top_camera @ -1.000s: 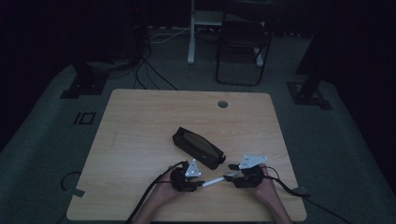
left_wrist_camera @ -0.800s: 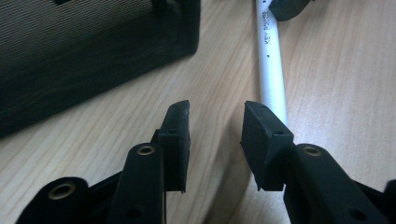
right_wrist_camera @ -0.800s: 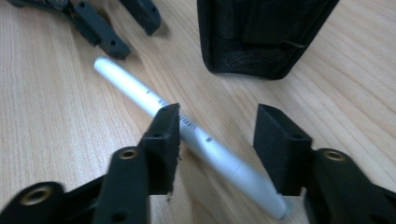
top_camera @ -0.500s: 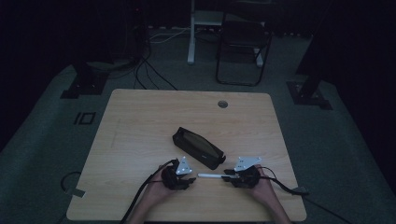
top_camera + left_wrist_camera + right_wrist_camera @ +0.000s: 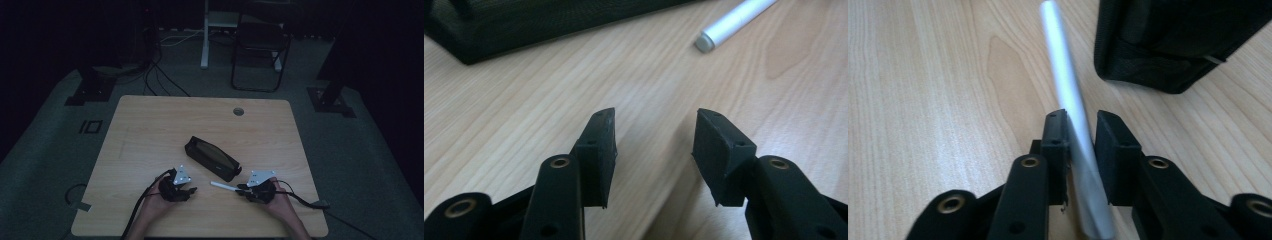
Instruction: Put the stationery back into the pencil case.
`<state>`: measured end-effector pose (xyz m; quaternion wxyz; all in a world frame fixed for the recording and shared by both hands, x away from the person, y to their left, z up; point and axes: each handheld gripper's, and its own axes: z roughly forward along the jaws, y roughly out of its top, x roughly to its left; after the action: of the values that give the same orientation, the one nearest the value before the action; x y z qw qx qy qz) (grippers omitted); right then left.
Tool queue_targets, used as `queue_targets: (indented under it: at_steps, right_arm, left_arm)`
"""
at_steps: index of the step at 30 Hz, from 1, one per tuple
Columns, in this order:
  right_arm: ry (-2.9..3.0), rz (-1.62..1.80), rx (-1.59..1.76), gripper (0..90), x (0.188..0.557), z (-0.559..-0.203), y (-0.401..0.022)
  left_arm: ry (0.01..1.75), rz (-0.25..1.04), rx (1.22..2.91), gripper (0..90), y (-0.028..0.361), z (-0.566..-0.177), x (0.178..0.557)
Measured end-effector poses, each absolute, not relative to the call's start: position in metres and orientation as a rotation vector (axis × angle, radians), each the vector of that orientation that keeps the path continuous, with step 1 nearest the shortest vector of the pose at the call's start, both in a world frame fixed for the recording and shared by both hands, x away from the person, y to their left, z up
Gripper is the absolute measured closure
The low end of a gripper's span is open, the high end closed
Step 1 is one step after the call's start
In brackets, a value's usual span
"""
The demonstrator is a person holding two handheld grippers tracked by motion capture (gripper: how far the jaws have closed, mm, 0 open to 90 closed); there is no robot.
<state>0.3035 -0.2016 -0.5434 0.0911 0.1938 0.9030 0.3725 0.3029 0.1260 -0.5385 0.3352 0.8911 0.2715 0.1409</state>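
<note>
While the work in hand appears to be stowing a pen in a case, the wooden table carries the whole job, and it is judged to stand at an early-to-middle stage.

1. Black pencil case: it lies slantwise near the table's middle, its long side apparently unzipped and showing a paler interior in the high view. Nothing can be seen inside it. Opening is judged done; filling is not.

2. Right gripper: held low over the table near the front edge, just beside the case's near end. Its jaws are clamped on the white pen, which runs up between the pads and points toward the case. In the high view the pen's free end projects leftward, clear of the case. Whether the pen rests on the wood or is raised cannot be told. Pick-up is judged achieved.

3. Left gripper: jaws apart, holding nothing, hovering above bare wood, with the pen tip and the case edge ahead of it.

Outstanding: carry the pen to the opening, insert, release, possibly close the case.
</note>
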Motion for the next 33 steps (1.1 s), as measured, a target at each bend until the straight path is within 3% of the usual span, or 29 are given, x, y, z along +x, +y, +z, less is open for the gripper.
queue_targets:
  at_steps: [19, 33]
  right_arm:
    - [2.675, 1.115, 0.591, 78.9, 0.299, -0.544, -0.201]
    - [2.638, 1.171, 0.608, 78.8, 0.296, -0.535, -0.206]
  left_arm:
    - [0.837, 0.411, 2.234, 40.1, 0.143, -0.544, 0.32]
    - [0.862, 0.38, 2.225, 38.5, 0.157, -0.544, 0.328]
